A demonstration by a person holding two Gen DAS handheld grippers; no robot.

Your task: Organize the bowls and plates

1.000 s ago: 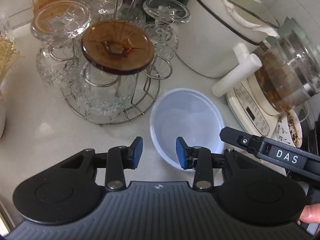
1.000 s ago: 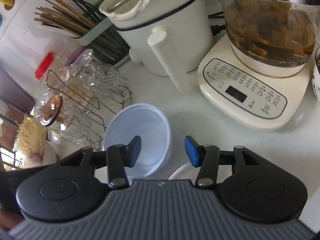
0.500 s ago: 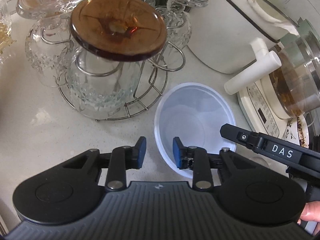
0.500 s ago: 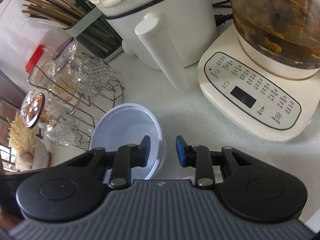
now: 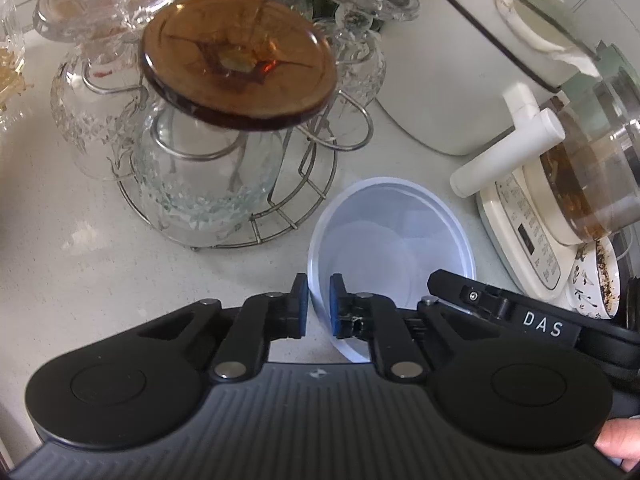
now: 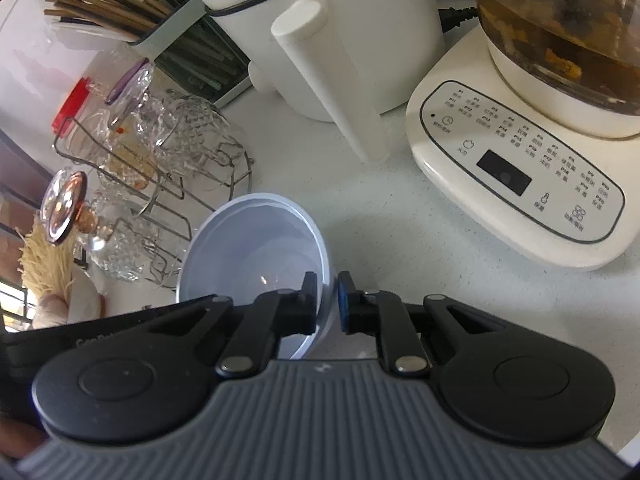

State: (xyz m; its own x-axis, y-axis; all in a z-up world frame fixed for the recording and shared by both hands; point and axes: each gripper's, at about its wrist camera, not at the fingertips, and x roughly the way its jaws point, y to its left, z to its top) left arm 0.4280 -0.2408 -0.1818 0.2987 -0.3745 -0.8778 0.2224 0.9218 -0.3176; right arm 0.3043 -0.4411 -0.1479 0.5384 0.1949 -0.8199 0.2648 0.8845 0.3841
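A pale blue plastic bowl point(image 5: 394, 240) sits on the white counter between a glass rack and a kettle base; it also shows in the right wrist view point(image 6: 256, 240). My left gripper point(image 5: 319, 305) is shut on the bowl's left rim, one blue pad inside and one outside. My right gripper point(image 6: 327, 303) is shut on the bowl's right rim in the same way. The right gripper's body shows in the left wrist view point(image 5: 520, 312). A patterned plate point(image 5: 596, 280) leans at the right edge behind the kettle base.
A wire rack point(image 5: 224, 184) of upturned glasses with an amber lid point(image 5: 240, 64) stands left of the bowl. A white pot point(image 6: 332, 40) with a handle and a cream kettle base point(image 6: 520, 184) under a glass kettle stand right. A chopstick holder point(image 6: 132, 16) stands behind.
Both grippers have moved in on the bowl and closed from open onto opposite rims. The bowl looks slightly tilted in the right wrist view.
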